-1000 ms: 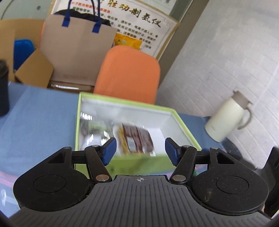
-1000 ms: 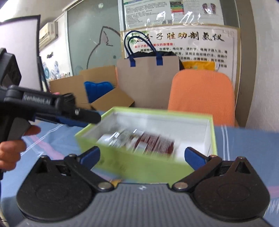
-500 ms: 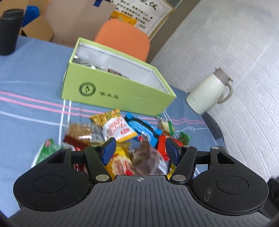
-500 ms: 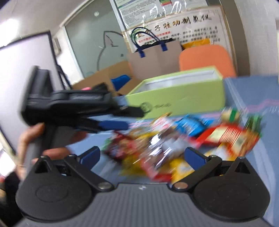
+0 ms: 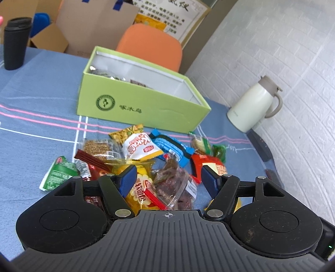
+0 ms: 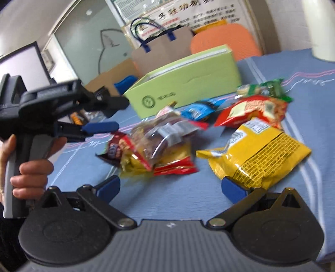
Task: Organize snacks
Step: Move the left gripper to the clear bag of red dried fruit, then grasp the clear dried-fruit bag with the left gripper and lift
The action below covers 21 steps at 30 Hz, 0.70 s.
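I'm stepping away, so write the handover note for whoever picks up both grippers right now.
Left gripper: open, jaws just widening, over the clear packet of dark snacks, not gripping.
Right gripper: open, empty, near the yellow bag.
Green box: open at the far side of the blue tablecloth, a few packets inside.
Left to do: the snack pile in front of it.

white brick wall (image 5: 282, 52), orange chair (image 5: 150, 44), wall poster (image 6: 178, 14)

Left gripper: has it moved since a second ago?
Yes. The left gripper has pulled back from over the green box to the snack pile; its jaws have been opening.
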Each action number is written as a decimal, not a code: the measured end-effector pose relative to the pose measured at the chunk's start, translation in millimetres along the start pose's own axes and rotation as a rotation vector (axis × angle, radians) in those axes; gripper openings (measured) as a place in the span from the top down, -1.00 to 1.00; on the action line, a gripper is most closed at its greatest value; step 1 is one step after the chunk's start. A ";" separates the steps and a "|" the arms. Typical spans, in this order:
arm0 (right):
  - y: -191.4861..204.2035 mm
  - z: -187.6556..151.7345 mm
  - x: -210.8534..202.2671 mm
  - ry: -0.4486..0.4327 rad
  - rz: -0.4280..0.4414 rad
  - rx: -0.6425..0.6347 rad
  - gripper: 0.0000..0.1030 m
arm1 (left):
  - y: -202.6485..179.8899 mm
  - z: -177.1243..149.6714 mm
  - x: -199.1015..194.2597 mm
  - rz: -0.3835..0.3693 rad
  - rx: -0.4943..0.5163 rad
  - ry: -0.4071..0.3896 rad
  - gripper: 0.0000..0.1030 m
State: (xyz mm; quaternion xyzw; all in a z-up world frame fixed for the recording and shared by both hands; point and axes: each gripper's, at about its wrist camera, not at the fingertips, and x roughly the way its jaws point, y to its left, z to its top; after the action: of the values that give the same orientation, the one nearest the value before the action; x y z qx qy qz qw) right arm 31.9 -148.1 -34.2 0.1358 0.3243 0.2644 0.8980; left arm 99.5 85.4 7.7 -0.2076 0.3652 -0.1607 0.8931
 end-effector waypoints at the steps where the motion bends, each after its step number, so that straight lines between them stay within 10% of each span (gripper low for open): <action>1: 7.3 2.5 -0.3 -0.014 0.022 -0.021 -0.99 | -2.5 1.8 3.4 -0.005 0.012 0.009 0.01; 11: 30.0 22.8 46.5 0.003 0.019 -0.132 -0.99 | -20.1 23.4 46.6 -0.044 0.232 0.168 0.32; 21: 23.7 50.2 70.4 0.009 0.011 -0.247 -0.99 | -11.2 3.4 50.6 -0.115 0.202 0.205 0.72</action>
State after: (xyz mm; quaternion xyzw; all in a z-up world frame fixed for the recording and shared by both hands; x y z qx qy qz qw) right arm 101.3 -92.6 -22.5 0.0245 0.2924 0.3077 0.9051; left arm 135.0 54.5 -14.3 -0.1197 0.4238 -0.2679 0.8569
